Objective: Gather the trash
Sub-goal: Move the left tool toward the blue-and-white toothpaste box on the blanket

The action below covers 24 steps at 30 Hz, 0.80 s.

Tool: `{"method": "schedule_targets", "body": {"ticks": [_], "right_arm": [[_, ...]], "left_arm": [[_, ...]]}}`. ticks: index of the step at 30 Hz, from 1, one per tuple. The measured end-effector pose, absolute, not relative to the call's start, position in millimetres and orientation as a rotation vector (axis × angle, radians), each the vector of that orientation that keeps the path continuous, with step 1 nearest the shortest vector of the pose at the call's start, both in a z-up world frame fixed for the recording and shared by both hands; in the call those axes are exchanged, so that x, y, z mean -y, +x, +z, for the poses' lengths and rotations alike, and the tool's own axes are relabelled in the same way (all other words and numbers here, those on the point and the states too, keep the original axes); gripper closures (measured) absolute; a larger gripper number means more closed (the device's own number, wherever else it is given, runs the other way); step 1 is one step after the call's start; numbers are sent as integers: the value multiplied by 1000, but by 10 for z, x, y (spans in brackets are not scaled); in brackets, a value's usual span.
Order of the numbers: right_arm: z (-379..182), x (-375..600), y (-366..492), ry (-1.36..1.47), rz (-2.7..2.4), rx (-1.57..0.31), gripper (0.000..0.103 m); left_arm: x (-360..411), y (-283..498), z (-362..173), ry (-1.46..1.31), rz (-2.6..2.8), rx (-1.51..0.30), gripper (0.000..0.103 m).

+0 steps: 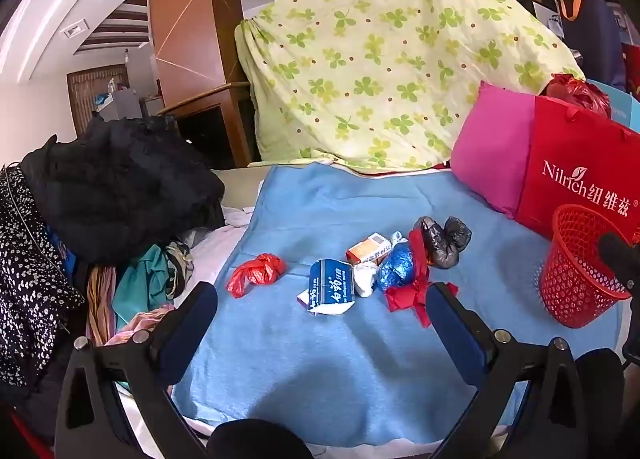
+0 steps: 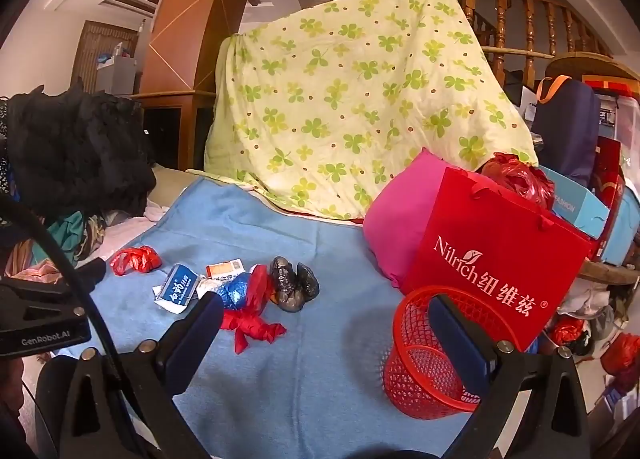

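Standing upright, red basket (image 2: 432, 355) mouth upward; left gripper (image 1: 320, 323), right gripper (image 2: 332, 339) wide, empty.

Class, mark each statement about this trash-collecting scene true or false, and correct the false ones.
1. The red mesh basket stands on the blue blanket. True.
2. The left gripper is closed on the red plastic bag. False: its jaws are wide open, holding nothing.
3. The black plastic bag lies inside the basket. False: it lies on the blanket among the other trash.
4. The right gripper holds nothing. True.
5. A red shopping bag stands behind the basket. True.
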State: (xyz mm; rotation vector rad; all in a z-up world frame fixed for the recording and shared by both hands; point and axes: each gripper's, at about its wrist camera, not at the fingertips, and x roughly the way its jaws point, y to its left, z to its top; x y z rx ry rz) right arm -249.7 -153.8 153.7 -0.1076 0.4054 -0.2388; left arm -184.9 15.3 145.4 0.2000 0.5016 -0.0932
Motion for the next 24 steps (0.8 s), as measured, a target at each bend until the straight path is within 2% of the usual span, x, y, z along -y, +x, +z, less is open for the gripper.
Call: {"method": "schedule_targets", "body": {"ticks": [24], "right_arm": [[1454, 1482, -2439, -144, -229, -433, 0]], "left_arm": [[-187, -1750, 1273, 188, -89, -551, 0]]}}
